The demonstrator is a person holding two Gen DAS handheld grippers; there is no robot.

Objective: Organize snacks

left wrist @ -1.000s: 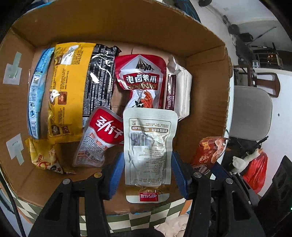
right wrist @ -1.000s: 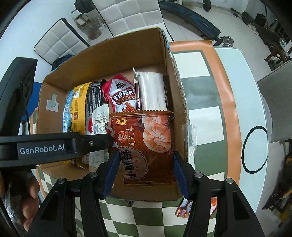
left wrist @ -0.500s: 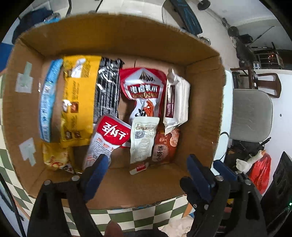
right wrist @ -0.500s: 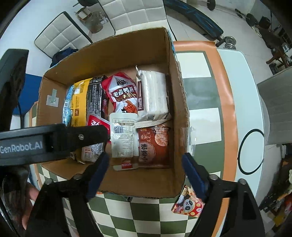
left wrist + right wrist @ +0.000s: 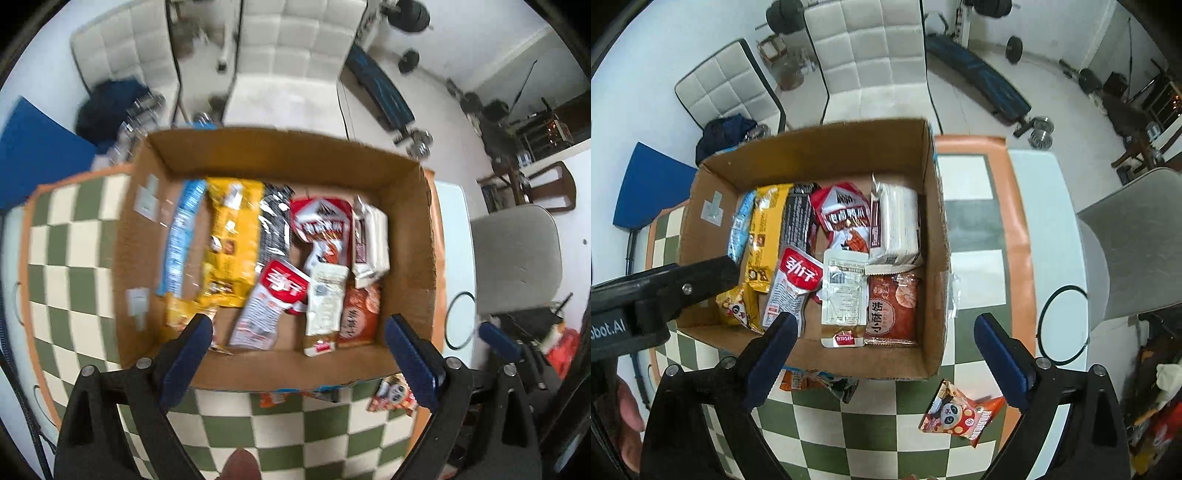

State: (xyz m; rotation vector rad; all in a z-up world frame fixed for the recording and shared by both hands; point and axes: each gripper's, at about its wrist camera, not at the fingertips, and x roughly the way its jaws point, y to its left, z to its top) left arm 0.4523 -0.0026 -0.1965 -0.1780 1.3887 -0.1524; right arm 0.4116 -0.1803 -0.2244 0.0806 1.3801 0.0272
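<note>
A cardboard box (image 5: 936, 240) (image 5: 424, 236) stands on the checkered table and holds several snack packs. A white pouch (image 5: 844, 295) (image 5: 325, 302) and a brown cracker pack (image 5: 892, 310) (image 5: 358, 314) lie at its near right side. My left gripper (image 5: 295, 350) is open and empty above the box's near wall. My right gripper (image 5: 882, 350) is open and empty, also above the near wall. A panda snack pack (image 5: 960, 411) (image 5: 393, 395) lies on the table before the box. Another orange pack (image 5: 816, 382) sticks out under the near wall.
White padded chairs (image 5: 871, 55) stand behind the table. A grey chair (image 5: 1130, 243) stands at the right. The table's orange edge (image 5: 1019, 229) runs right of the box. The left gripper's body (image 5: 646, 291) shows at the left of the right wrist view.
Both grippers opened and let go of the white pouch and the brown cracker pack, which now lie in the box. Both grippers have pulled up and back from the box.
</note>
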